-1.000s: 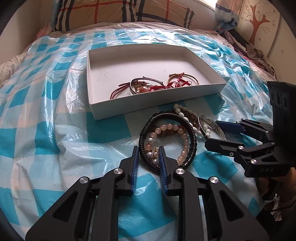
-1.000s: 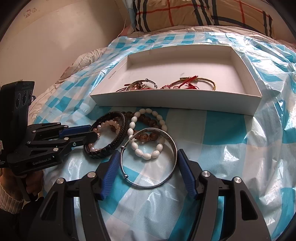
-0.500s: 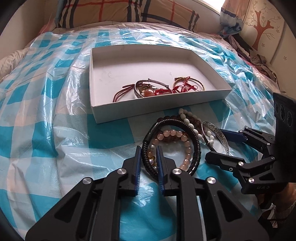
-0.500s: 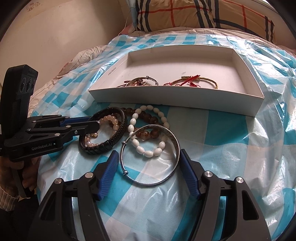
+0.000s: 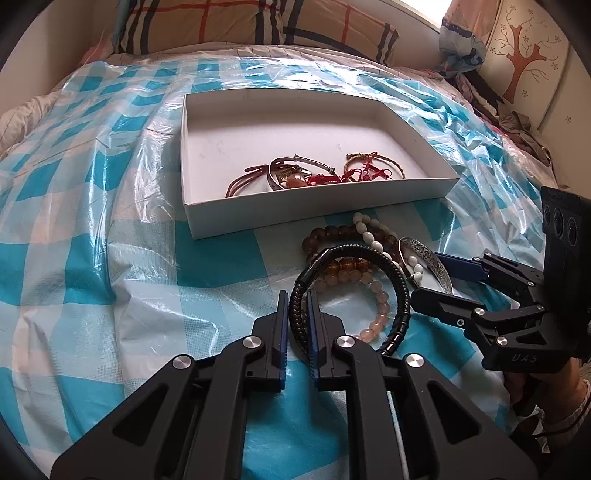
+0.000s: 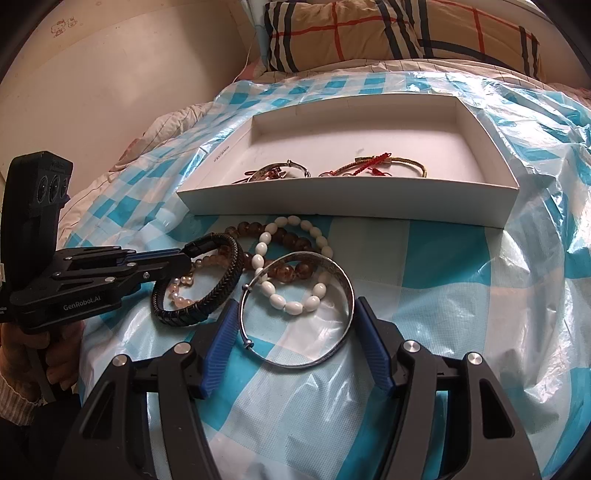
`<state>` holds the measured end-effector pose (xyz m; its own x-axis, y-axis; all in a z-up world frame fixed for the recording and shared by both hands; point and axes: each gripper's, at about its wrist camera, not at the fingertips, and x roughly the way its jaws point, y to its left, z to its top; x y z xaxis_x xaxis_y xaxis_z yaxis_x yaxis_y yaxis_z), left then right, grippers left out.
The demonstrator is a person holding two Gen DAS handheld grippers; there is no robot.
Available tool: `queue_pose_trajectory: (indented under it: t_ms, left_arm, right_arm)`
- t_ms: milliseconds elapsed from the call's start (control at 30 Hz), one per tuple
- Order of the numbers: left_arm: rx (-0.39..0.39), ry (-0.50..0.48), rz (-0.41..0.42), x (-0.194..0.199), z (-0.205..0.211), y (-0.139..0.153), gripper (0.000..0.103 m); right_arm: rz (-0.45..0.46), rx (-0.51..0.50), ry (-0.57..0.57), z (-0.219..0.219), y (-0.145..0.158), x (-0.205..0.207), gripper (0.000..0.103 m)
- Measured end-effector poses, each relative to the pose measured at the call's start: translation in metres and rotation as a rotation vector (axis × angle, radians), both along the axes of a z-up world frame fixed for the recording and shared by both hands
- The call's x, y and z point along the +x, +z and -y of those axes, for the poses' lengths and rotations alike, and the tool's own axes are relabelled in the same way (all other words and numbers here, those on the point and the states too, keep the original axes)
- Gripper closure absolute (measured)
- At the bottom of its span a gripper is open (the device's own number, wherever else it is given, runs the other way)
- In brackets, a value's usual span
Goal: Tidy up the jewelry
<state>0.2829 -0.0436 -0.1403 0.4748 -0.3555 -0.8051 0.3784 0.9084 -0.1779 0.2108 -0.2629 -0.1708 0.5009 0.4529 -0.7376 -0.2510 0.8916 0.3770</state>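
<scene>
**Bed-top jewelry sort: 2 pickups in hand**

Setting: bed w/ blue-white check plastic sheet [image 5: 110, 236] over the bedding, plaid pillow [image 6: 388, 33] at the head end, tree-print panel at far right.

Item 1: white tray [image 5: 280, 210], shallow, mid-sheet. Holds approx. 3 pcs along its near wall: red cord bracelet [image 5: 243, 179], silver bangle w/ orange stone, gold-and-red cord piece [image 6: 373, 162].

Item 2: loose pile on sheet just beside tray's near wall: black braided bracelet [image 6: 218, 291], pink bead bracelet [image 5: 376, 310], brown bead bracelet [image 6: 291, 240], white bead bracelet [image 6: 291, 302], engraved silver bangle [image 6: 332, 273]. All overlap or touch.

Left gripper [image 5: 295, 325]: jaws nearly together, pinching the black braided bracelet at its near-left arc. Held low, fingers about level w/ sheet, pointing toward tray.

Right gripper [image 6: 295, 343]: jaws wide, 1 blue pad each side of the silver bangle, close to its rim; contact can't be confirmed, so not gripping yet. Also low, aimed at tray.

Handling notes (judgement):
- Left: lift straight up 1st; pink beads lie inside the black loop and may drag along.
- Right: close gently across the bangle; rigid metal could squirt out of the pads. White beads lie across its far arc, so raise slowly.
- Clear tray's near wall before release; drop into bare far half.
</scene>
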Motion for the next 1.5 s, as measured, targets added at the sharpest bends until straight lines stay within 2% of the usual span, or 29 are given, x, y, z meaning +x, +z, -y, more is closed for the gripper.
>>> queue_pose_trajectory:
  t_ms: [633,1000,1500]
  left_arm:
    - [0.056,0.002,0.016,-0.0019,0.0065,0.0001,0.091]
    - [0.063,0.006,0.014,-0.001,0.005,-0.0009,0.086]
    - [0.068,0.004,0.019,-0.0012,0.0055,-0.0006,0.086]
  right_arm:
    - [0.001,0.001,0.0,-0.0006,0.0,0.0008,0.041]
    - [0.004,0.009,0.006,-0.0022,-0.0008,0.0005,0.037]
    - [0.014,0.01,-0.003,0.0002,0.0007,-0.0009,0.038]
